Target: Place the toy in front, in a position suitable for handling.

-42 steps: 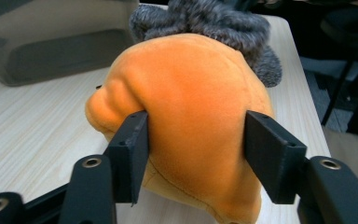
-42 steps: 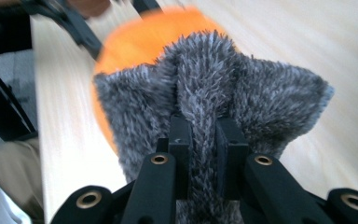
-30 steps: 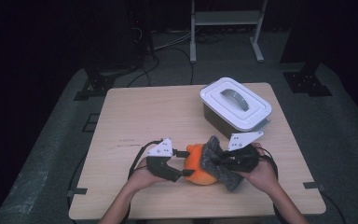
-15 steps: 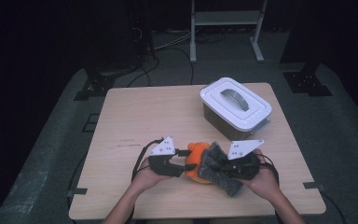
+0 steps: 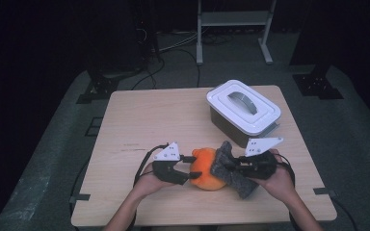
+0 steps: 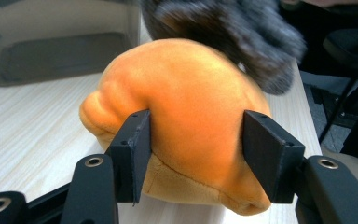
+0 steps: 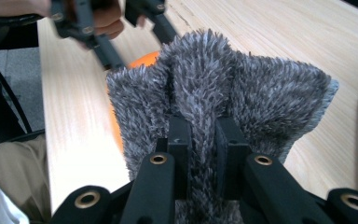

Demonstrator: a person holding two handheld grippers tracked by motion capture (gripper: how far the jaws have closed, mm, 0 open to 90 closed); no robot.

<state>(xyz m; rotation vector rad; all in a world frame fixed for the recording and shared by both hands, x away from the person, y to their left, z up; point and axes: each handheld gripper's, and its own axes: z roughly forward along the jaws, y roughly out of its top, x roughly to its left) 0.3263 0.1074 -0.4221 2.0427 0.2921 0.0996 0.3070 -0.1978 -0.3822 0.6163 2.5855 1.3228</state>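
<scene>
step: grey furry cloth (image 5: pixel 231 169) being wiped over orange plush toy (image 5: pixel 206 169) | right gripper (image 7: pixel 200 135): clamped on cloth | left gripper (image 6: pixel 193 140): jaws just reopening slightly, pads pressing toy | next: toy to be steadied

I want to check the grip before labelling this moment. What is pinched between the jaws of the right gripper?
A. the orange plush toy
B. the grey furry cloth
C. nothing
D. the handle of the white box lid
B: in the right gripper view, the right gripper pinches a fold of the grey furry cloth.
</scene>
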